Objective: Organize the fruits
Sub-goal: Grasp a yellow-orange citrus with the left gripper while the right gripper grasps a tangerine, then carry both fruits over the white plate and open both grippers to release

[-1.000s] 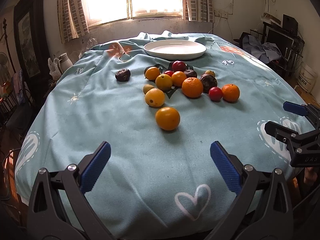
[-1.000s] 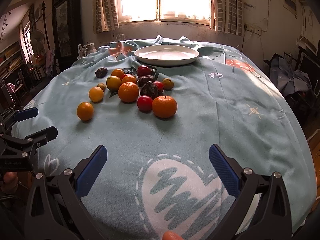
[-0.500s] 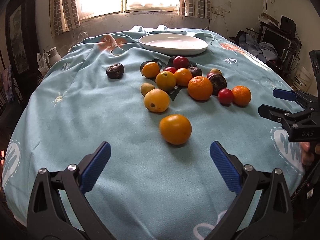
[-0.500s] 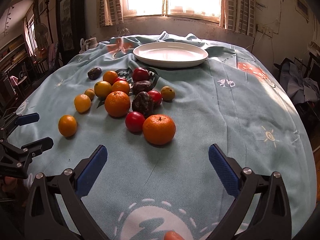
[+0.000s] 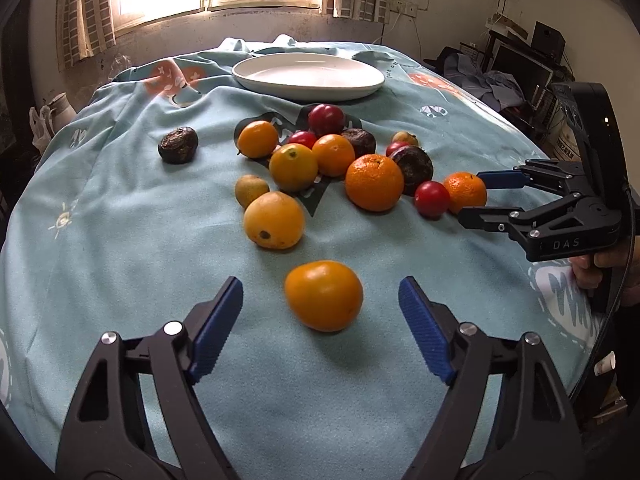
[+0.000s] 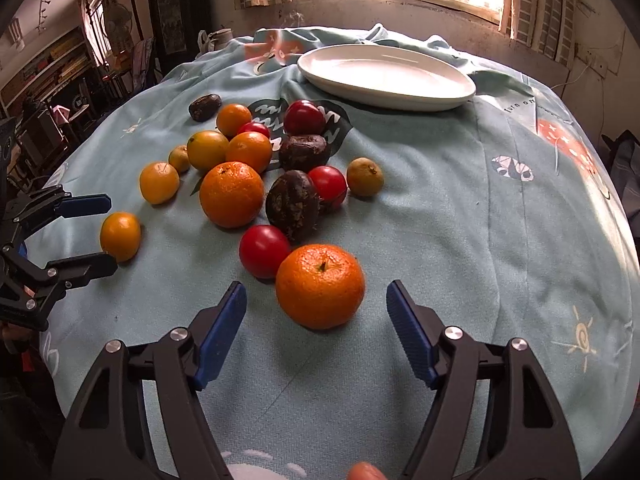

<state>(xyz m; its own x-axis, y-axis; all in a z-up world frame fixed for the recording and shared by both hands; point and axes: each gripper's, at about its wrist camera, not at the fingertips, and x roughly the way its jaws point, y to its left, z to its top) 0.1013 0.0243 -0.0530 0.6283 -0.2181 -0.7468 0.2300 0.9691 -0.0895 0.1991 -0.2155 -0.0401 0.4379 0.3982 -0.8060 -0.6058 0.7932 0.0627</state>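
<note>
Left gripper (image 5: 320,320) spread, yellow-orange fruit (image 5: 323,295) at 12 | right gripper (image 6: 316,322) spread, tangerine (image 6: 320,285) at 12 | risk: off-centre pinch rolls fruit.

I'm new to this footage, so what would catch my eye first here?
A heap of oranges, red and dark fruits mid-cloth, before an empty white plate. Each open gripper lines up on a near fruit: left gripper on a smooth orange fruit, right gripper on a dimpled orange.

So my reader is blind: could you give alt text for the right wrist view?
The open right gripper nears an orange on a pale blue cloth. Beyond lie more oranges, red and dark fruits, then an empty white plate; the left gripper flanks a small orange.
</note>
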